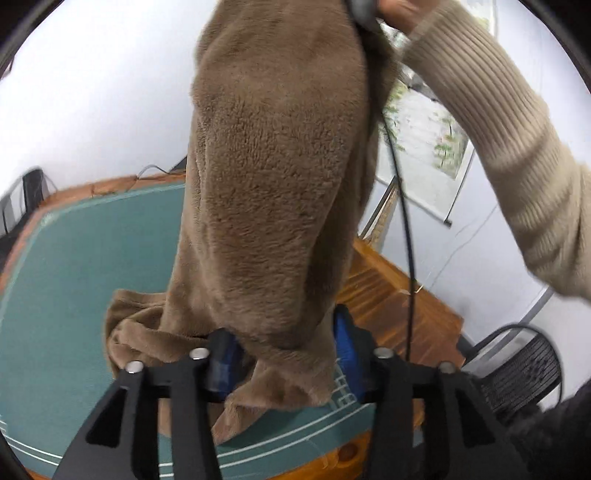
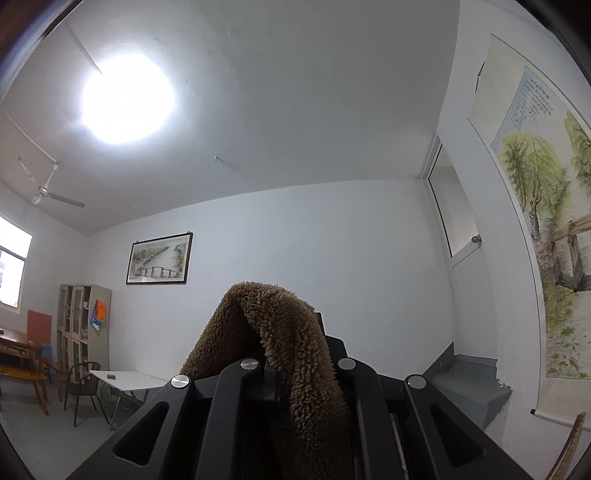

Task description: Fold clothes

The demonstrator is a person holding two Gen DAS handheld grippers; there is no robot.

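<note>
A brown fleece garment (image 1: pixel 273 177) hangs in a long column, and its lower end is bunched on the green table mat (image 1: pixel 81 280). My left gripper (image 1: pixel 286 358) is open, its blue fingers (image 1: pixel 226 363) standing either side of the hanging cloth just above the mat. At the top of the left wrist view, a hand in a beige ribbed sleeve (image 1: pixel 517 155) holds my right gripper (image 1: pixel 364 13) high. The right wrist view points up at the ceiling. There the right gripper (image 2: pixel 291 350) is shut on a fold of the garment (image 2: pixel 295 332), which drapes over and hides the fingertips.
The mat lies on a wooden table (image 1: pixel 399 306) whose edge is at the right. A black mesh chair (image 1: pixel 524 373) stands beyond it, and a black cable (image 1: pixel 406 240) hangs beside the cloth. A scroll painting (image 2: pixel 546 229) hangs on the right wall. Chairs and a white folding table (image 2: pixel 125 378) stand far off.
</note>
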